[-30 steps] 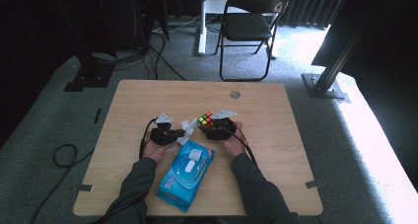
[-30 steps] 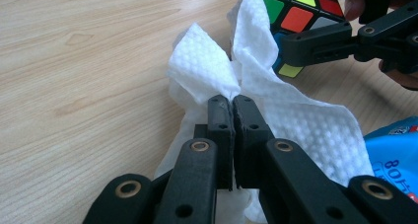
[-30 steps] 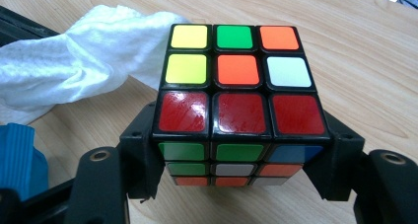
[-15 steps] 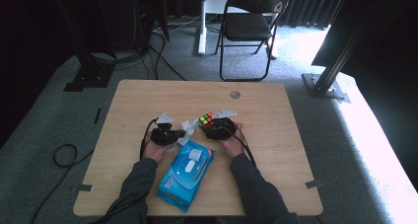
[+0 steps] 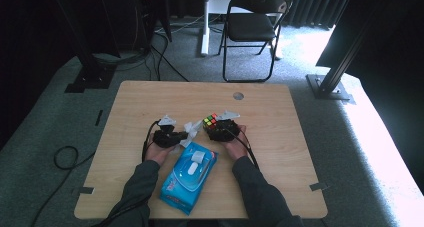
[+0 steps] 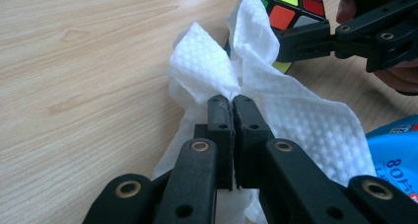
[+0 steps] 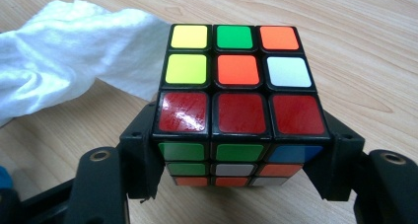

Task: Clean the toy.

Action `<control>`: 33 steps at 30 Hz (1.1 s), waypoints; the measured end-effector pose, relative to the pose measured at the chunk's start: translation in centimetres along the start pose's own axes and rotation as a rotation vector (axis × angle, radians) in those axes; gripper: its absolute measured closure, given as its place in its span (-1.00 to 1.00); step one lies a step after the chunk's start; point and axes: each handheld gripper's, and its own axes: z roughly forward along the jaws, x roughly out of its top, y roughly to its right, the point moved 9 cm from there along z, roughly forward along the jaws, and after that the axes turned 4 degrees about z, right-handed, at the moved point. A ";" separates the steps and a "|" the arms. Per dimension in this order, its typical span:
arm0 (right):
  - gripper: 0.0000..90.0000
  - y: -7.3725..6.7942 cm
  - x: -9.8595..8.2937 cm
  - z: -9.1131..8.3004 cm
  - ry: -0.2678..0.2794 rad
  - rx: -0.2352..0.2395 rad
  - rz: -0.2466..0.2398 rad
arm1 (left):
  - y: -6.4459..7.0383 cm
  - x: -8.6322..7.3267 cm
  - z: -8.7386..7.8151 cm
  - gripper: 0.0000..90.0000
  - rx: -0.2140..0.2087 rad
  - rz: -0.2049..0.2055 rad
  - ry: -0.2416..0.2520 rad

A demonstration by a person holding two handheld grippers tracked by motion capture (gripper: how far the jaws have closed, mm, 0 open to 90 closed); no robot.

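Wipes in a blue soft pack [image 5: 188,176] lie nearest the person's edge of the wooden table [image 5: 125,102], between the two forearms, with the white flap on top. Just beyond it, the left gripper [image 6: 232,101] has its two black jaws pressed fully together on a white wet wipe [image 6: 291,120], pinching a bunched fold of the embossed sheet; the rest of the wipe spreads crumpled on the table and rises toward the cube, touching its near side in the left gripper view. To the right of it, the right gripper [image 7: 240,150] has its jaws spread wide and clamped against two opposite sides of a Rubik's cube [image 7: 236,81], holding it with one scrambled face up: yellow, green, orange in the far row, yellow, orange, white in the middle, three red in the near row. In the high view the cube [image 5: 212,121] sits near the table's middle, just right of the wipe [image 5: 190,131]. Farther off, behind the table, stands a black folding chair [image 5: 250,27] on grey carpet.
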 end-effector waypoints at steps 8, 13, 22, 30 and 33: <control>-0.25 0.6 0.1 0.0 0.005 -0.029 0.029 | 0.0 0.0 0.0 0.94 0.000 -0.001 0.000; -0.25 1.0 0.0 0.1 0.005 -0.052 0.048 | 0.1 0.0 0.0 0.94 -0.003 -0.001 -0.001; -0.25 1.4 0.1 0.1 0.005 -0.086 0.082 | 0.1 0.0 0.0 0.94 -0.002 -0.002 0.002; -0.25 2.5 -0.2 0.2 -0.005 -0.151 0.133 | 0.1 0.0 0.0 0.94 -0.003 -0.003 0.001; -0.25 3.0 -0.1 0.1 -0.002 -0.183 0.160 | 0.1 0.0 0.0 0.94 -0.003 -0.004 0.002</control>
